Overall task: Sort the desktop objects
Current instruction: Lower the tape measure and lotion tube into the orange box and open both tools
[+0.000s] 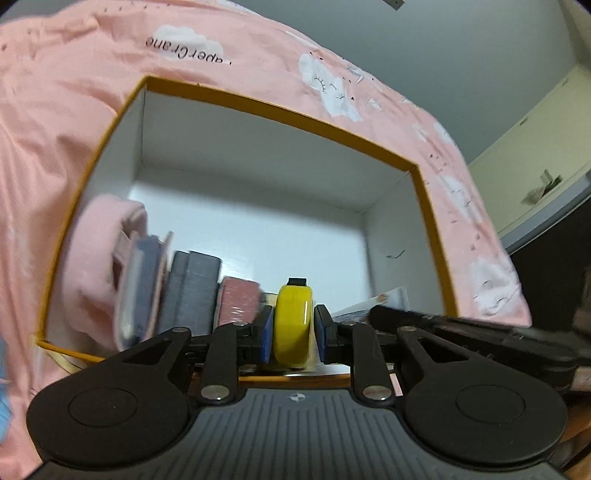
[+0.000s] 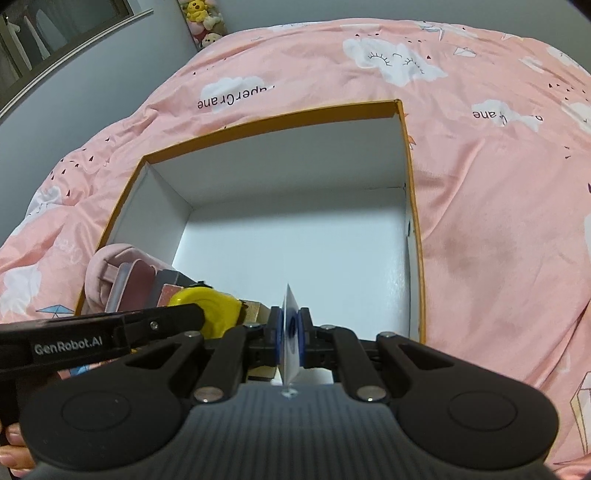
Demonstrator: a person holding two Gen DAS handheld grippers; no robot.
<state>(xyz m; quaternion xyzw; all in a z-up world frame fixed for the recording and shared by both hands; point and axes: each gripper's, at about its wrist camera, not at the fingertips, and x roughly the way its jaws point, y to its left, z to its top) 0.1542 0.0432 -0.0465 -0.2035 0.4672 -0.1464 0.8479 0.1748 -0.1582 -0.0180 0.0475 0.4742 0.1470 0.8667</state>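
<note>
Yellow tape measure (image 1: 292,325) stands on edge between the blue pads of the left claw (image 1: 293,334), its flat faces against the pads and its black tab pointing up; the claw is closed on it at the near edge of the orange-rimmed box (image 1: 280,112). In the right wrist view it shows just left of the right claw (image 2: 290,338), which pinches a thin white card (image 2: 290,332) held edge-on, long axis upright, above the box's near wall. Inside the box, at its near left corner, lean a pink pouch (image 1: 98,269), a grey book (image 1: 194,291) and a pink block (image 1: 238,304). The box's white floor (image 2: 295,240) beyond them is bare. The box sits on a bed with a pink cloud-print sheet (image 2: 498,221); grey walls (image 1: 461,55) rise behind, with plush toys (image 2: 203,18) in a far corner.
</note>
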